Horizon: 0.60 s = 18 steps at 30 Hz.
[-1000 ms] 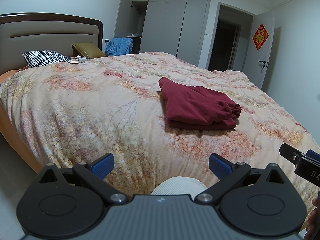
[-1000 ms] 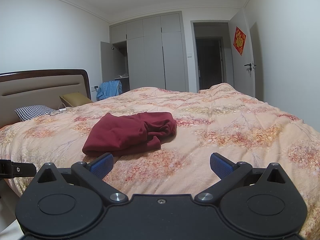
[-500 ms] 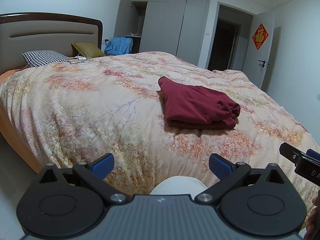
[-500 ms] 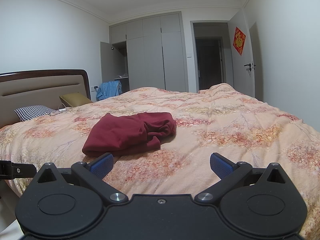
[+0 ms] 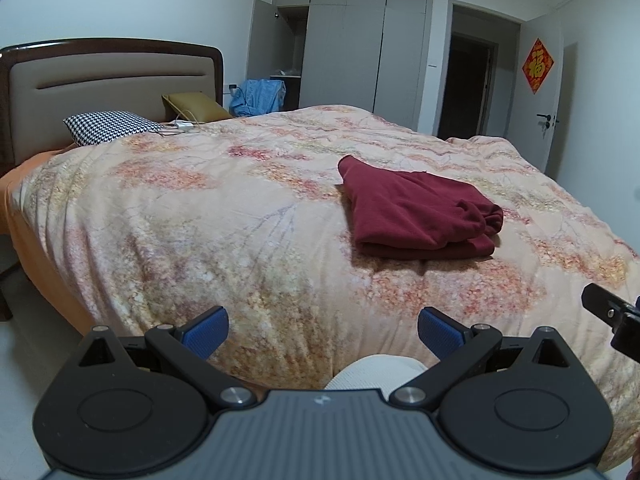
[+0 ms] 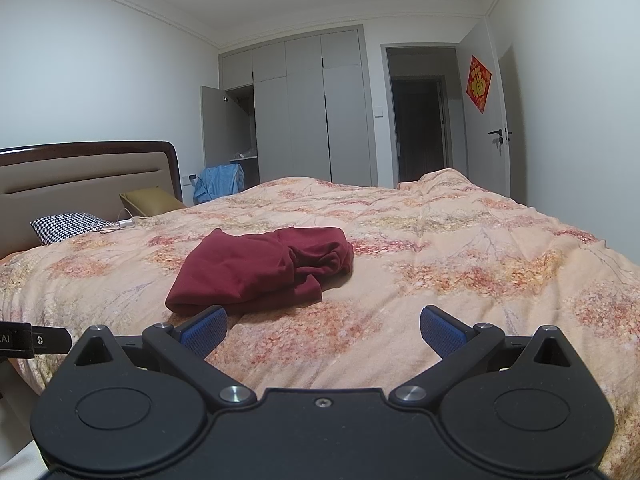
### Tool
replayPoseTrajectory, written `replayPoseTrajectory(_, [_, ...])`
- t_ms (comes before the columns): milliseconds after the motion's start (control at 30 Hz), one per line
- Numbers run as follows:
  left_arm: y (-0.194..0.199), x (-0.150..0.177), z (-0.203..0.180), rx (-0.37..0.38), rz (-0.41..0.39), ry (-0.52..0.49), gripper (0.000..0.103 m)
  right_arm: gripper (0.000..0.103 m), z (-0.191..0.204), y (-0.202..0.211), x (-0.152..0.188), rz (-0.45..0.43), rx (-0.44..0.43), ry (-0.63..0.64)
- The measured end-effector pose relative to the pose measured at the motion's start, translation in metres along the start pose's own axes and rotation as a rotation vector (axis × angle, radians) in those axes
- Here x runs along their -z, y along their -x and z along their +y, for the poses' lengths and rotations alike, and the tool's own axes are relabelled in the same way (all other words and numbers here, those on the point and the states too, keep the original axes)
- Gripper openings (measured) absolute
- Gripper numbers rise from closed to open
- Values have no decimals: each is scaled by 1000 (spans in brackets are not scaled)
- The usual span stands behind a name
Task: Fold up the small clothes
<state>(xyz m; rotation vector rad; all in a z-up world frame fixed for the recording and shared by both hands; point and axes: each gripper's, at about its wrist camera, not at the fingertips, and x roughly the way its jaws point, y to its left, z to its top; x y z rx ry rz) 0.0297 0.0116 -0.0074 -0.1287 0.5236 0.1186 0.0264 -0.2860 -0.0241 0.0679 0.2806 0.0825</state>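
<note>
One folded garment (image 5: 420, 212), bare quilt (image 5: 200, 220) around

Even, dim indoor light (soft shadows), sharp focus, fisheye-bent dark corners.

Our right claw (image 6: 322, 330) hovers with blue pads spread wide and empty at the near edge of the bed (image 6: 460, 264). A dark red garment (image 6: 260, 270) lies folded on the floral quilt just beyond the left pad. A houndstooth pillow (image 6: 70, 226) rests by the headboard (image 6: 80, 176).
</note>
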Motion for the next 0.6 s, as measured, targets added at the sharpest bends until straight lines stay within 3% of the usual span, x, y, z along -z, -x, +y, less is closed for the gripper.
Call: replayPoseTrajectory(600, [0,2,2,42,9,8,103,102,1,1,-1,7,-3,-1])
